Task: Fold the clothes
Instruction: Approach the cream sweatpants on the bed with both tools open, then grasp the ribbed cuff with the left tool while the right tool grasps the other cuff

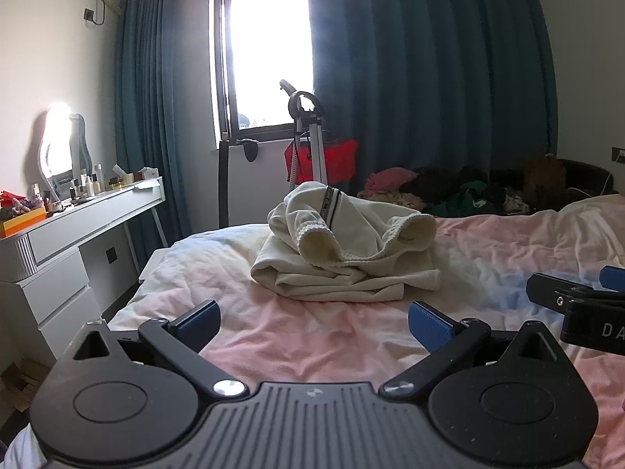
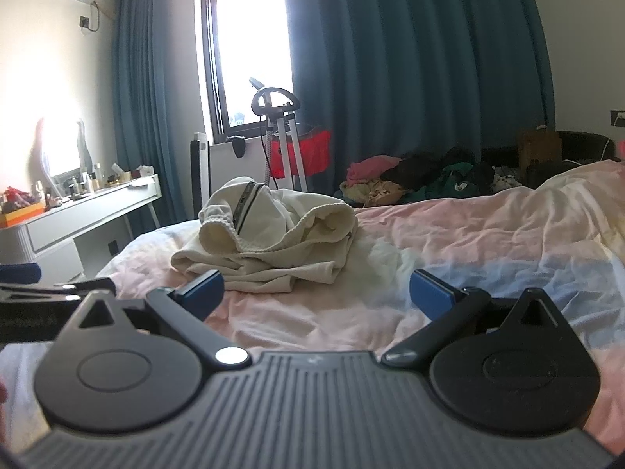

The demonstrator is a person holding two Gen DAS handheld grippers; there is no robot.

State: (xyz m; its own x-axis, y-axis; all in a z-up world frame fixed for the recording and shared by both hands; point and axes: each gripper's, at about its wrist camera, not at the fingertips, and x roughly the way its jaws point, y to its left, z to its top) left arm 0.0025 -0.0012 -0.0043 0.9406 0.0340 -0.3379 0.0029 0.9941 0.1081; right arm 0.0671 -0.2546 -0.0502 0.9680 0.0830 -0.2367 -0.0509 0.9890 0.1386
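Cream garment on bed, both grippers held apart from it.

Orange box [image 1: 23, 222] on desk [image 1: 93, 211] at left holds small items, too blurred to tell. Cream garment [image 1: 347, 250], half-folded w/ bunched sleeves on top, lies ahead of left gripper [image 1: 312, 322] & right gripper [image 2: 316, 293]; both w/ jaws spread wide, holding nothing, no contact w/ cloth. Surface: wrinkled pink sheet [image 1: 332, 332]. Rm: teal curtains [image 1: 429, 78], bright window [image 1: 269, 43], clothes pile [image 1: 449, 191] beyond bed.

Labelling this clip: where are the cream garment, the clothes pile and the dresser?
cream garment [image 1: 351, 250]: left wrist view, middle of bundle.
clothes pile [image 1: 449, 191]: left wrist view, dark middle.
dresser [image 1: 78, 226]: left wrist view, drawer front.
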